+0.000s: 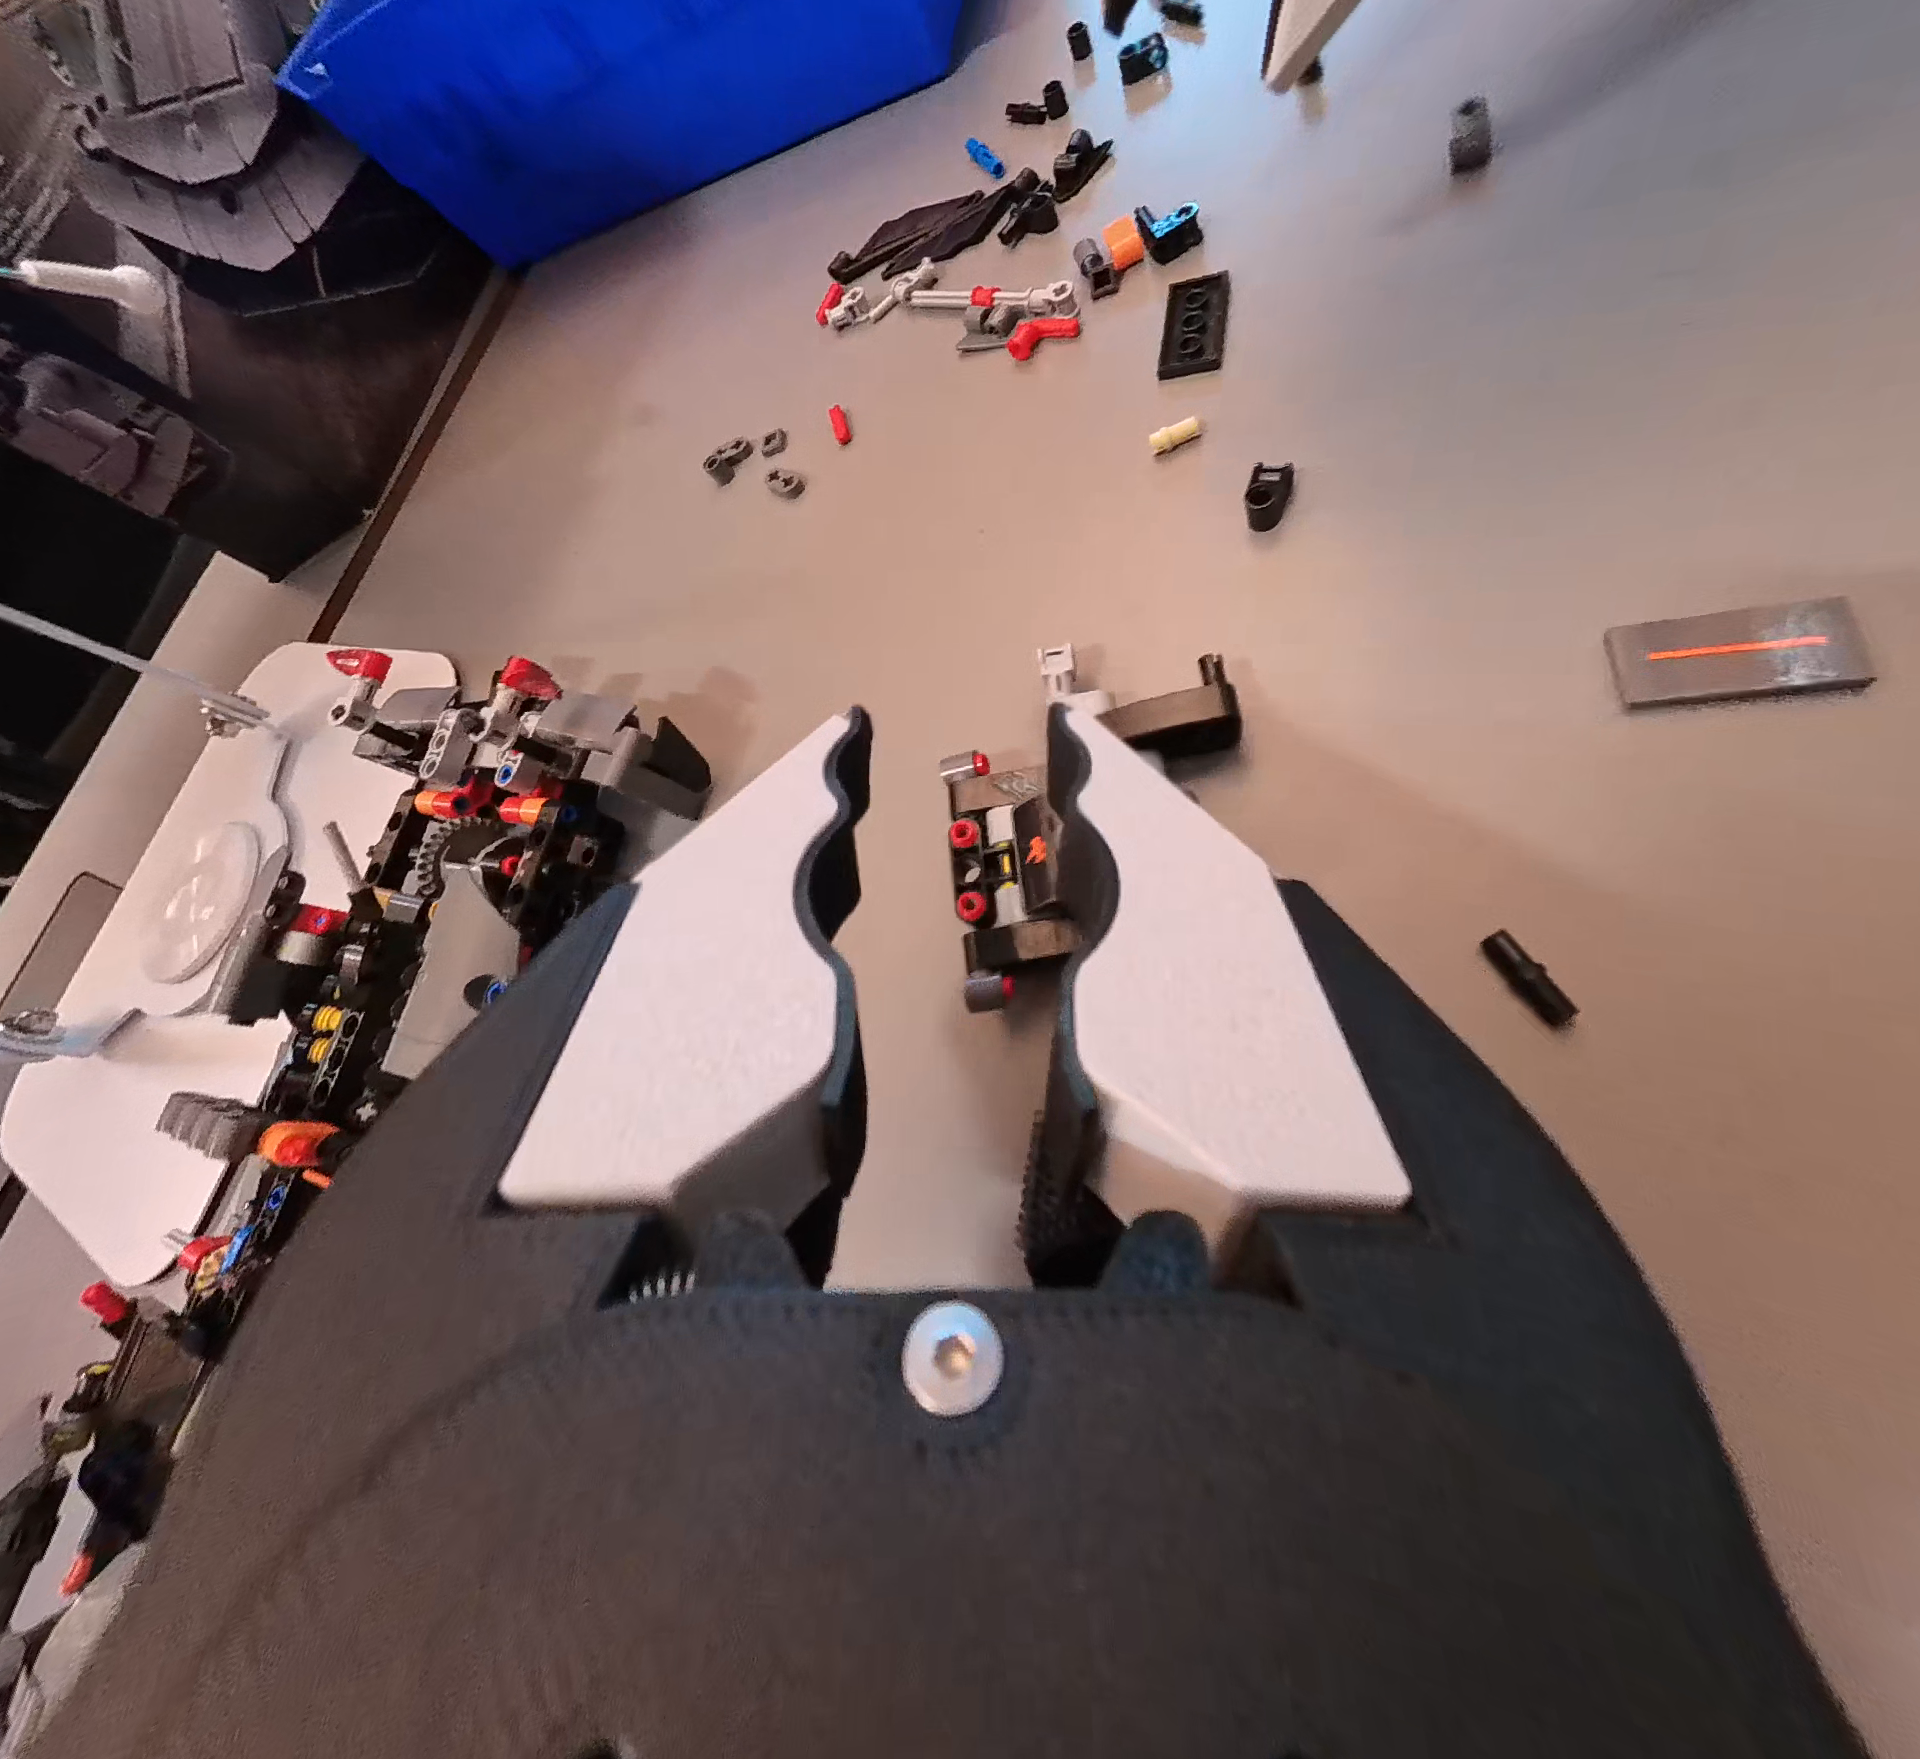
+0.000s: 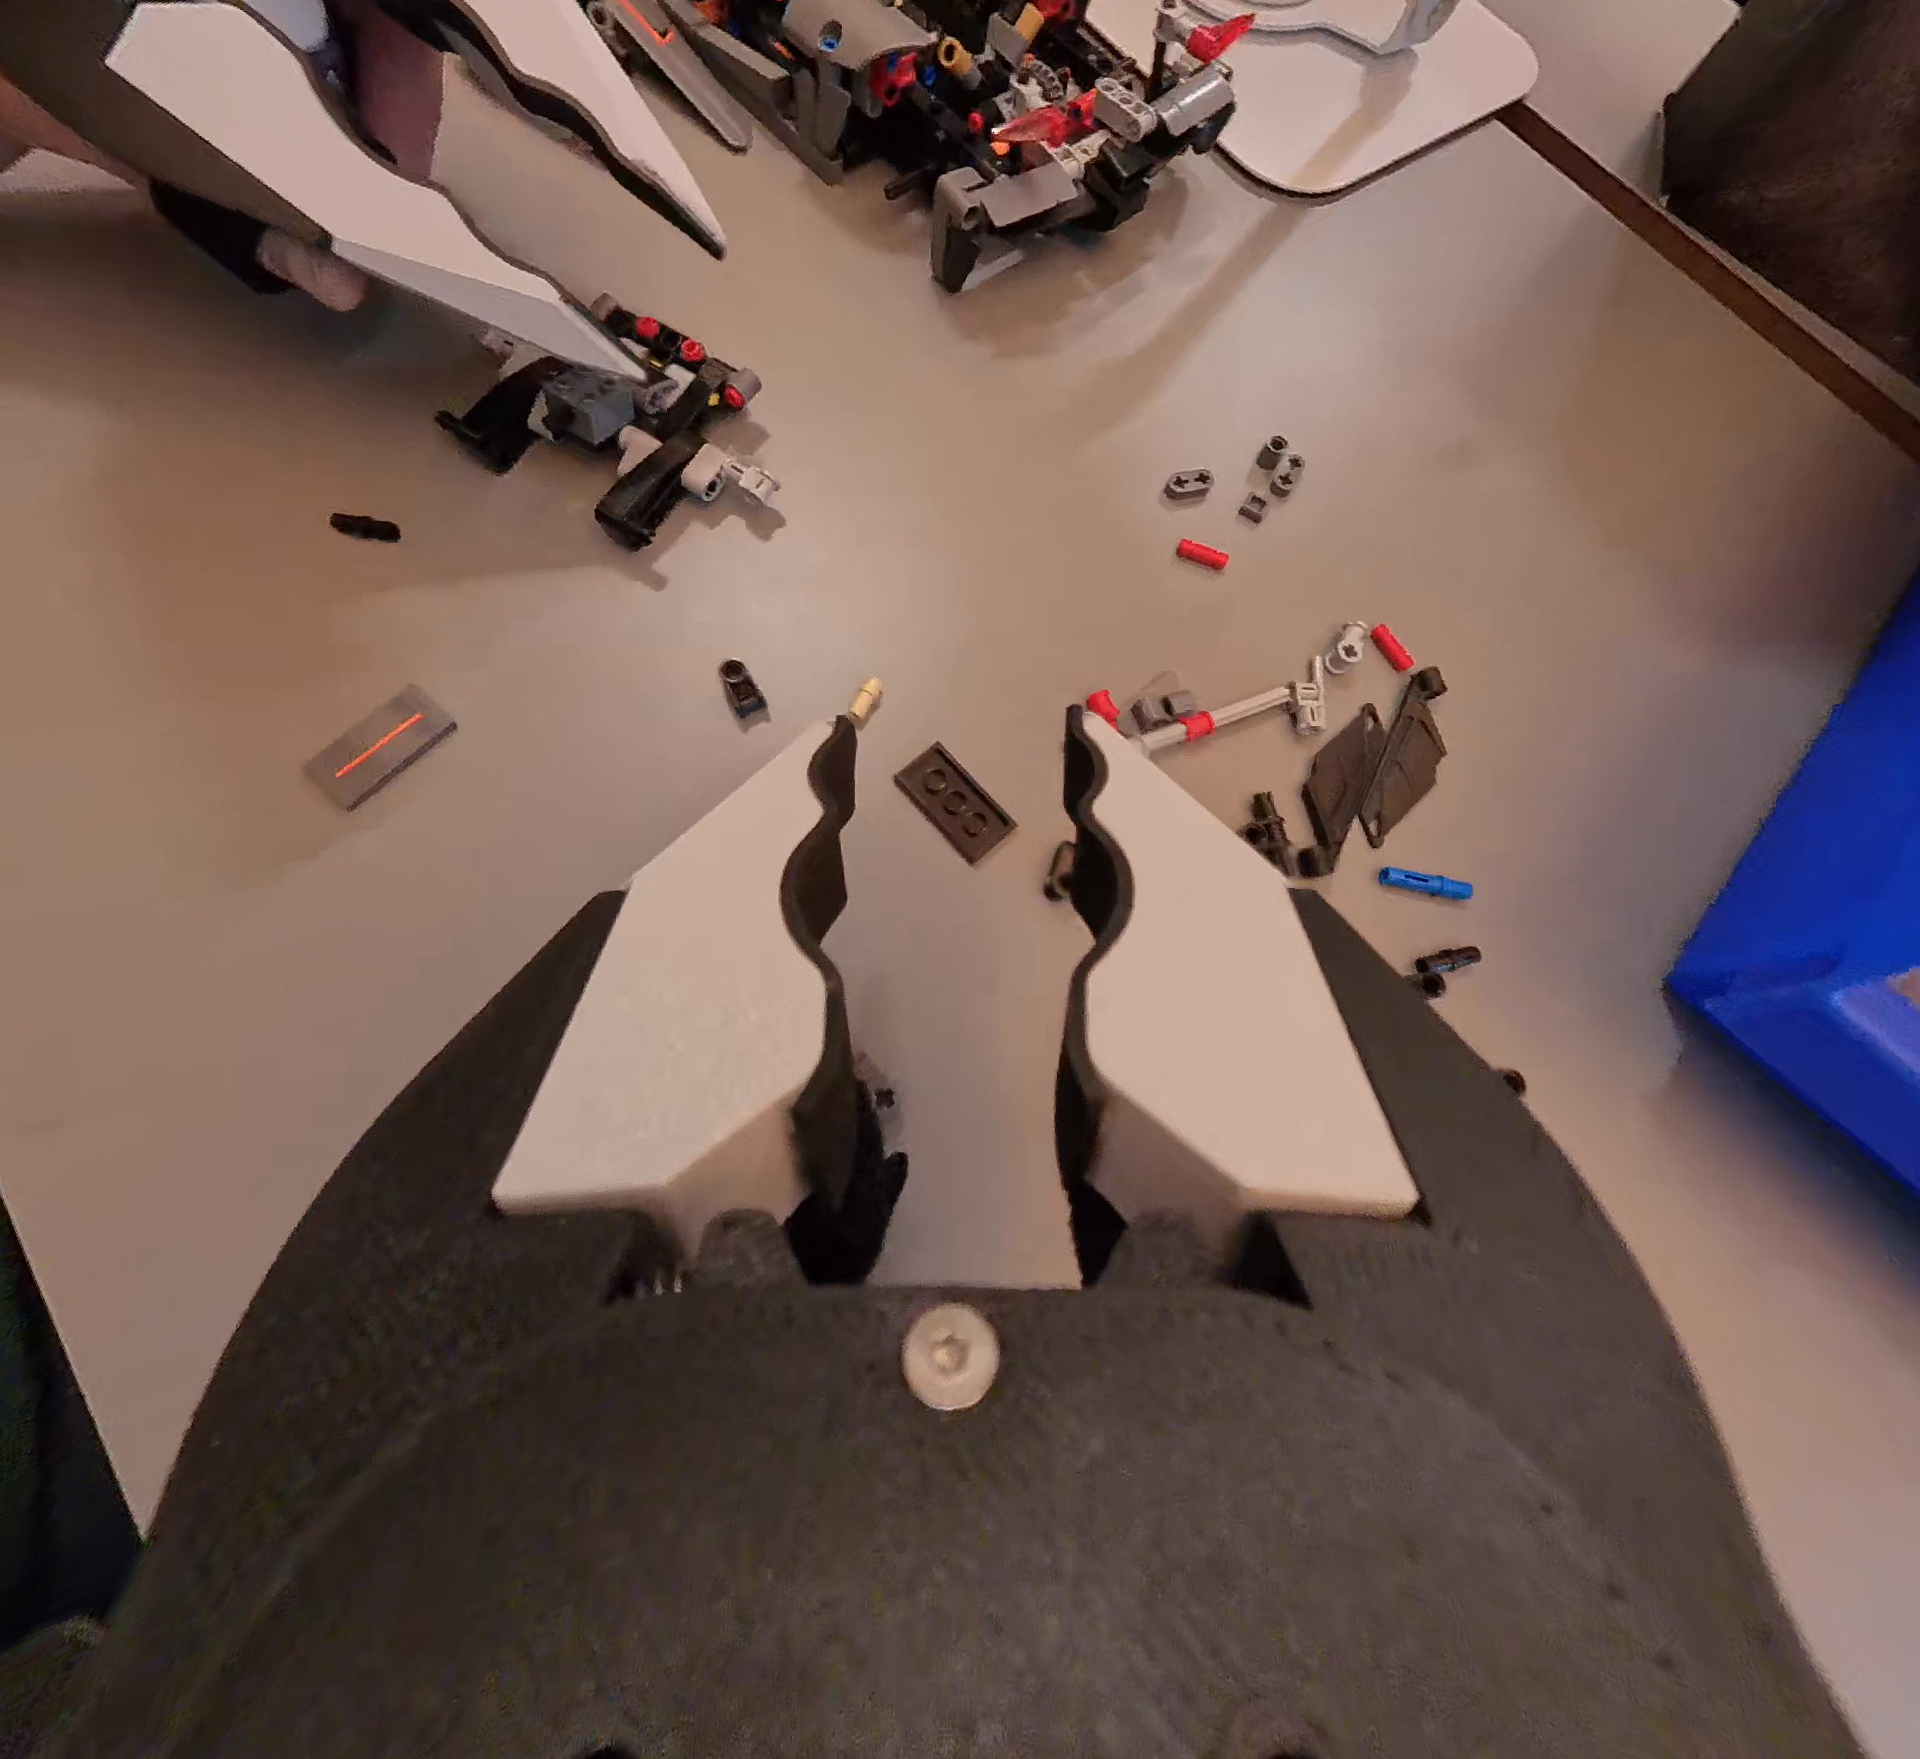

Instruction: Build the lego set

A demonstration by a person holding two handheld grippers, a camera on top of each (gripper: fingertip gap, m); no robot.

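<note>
Here, small sub-assembly (image 1: 1006,868) lies between left gripper's (image 1: 954,743) open fingers; right gripper (image 2: 961,738) gapes empty.

My table (image 2: 935,546) is pale grey. On it lie scattered loose lego pieces (image 2: 1351,753), a half-built model (image 2: 935,47), a small sub-assembly (image 1: 1003,868) and a blue bin (image 1: 665,36).

Both wrist views steeply down, close over table (image 1: 935,566), facing oppositely, sharing scattered pieces (image 2: 1299,722)
</note>
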